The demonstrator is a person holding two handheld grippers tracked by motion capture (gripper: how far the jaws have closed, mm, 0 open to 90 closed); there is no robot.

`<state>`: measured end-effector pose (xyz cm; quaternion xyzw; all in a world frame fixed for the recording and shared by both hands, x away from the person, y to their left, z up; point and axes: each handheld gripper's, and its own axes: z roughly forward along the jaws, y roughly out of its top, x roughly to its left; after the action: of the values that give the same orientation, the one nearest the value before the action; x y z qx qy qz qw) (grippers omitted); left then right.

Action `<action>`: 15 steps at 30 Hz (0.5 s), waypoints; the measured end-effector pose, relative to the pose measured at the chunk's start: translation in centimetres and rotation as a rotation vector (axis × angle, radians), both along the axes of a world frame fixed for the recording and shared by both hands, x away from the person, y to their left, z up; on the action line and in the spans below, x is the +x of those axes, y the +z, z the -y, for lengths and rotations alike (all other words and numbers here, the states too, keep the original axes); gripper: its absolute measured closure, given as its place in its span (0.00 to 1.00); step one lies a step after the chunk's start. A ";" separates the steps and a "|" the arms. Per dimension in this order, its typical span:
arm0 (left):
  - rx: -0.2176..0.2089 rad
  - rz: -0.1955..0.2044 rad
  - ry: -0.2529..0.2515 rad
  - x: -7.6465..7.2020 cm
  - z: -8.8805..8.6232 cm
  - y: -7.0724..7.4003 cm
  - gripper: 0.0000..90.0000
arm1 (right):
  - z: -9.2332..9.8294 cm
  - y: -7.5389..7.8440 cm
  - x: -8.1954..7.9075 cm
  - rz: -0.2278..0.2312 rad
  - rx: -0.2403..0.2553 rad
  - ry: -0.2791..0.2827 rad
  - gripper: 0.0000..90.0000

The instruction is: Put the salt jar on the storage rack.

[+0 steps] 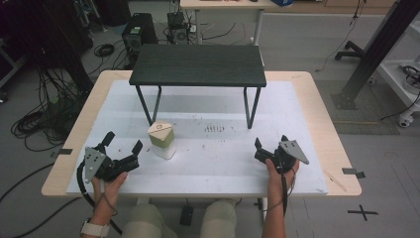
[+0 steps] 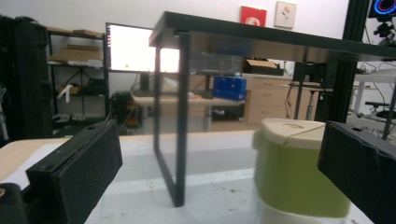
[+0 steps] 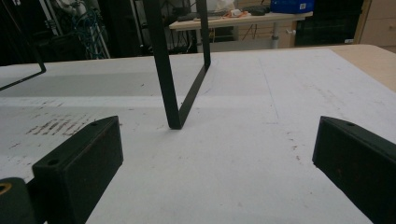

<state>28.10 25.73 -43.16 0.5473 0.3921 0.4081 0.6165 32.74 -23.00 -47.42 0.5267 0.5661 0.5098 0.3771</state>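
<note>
1. At the left of the high view, our left hand-held gripper rests low over the desk with its jaws spread wide and nothing between them.
2. Just to its right stands the green-and-white container, upright on the white desk surface and apart from the jaws. In the left gripper view it sits ahead, close by the right-hand jaw, with its cream lid on.
3. Behind it, the black riser shelf spans the middle of the desk on thin metal legs; its top is bare.
4. At the right, our right hand-held gripper lies on the desk near the shelf's right leg, jaws likewise wide open and holding nothing.
5. We judge this to be the approach step: no grasp has been made. Next, we would swing the left hand-held gripper to the right so both jaws bracket the container's body, then close gently, keeping it upright.
</note>
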 end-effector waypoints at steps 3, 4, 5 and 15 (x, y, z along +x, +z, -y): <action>0.015 0.005 -0.019 0.0 1.2 0.2 0.00 | 0.0 0.0 0.0 0.000 0.001 0.000 0.02; 0.015 0.005 -0.019 0.0 1.2 0.2 0.00 | 0.0 0.0 0.0 0.000 0.001 0.000 0.02; 0.018 0.004 -0.020 0.0 1.5 0.2 0.00 | 0.0 0.0 0.0 0.000 0.000 0.000 0.02; 0.042 -0.008 -0.037 0.4 3.8 0.0 0.00 | 0.0 0.0 0.0 0.003 0.002 0.001 0.02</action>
<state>28.50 21.89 -43.21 0.5689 0.3756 0.4026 0.6108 32.72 -23.03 -47.43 0.5259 0.5653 0.5114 0.3772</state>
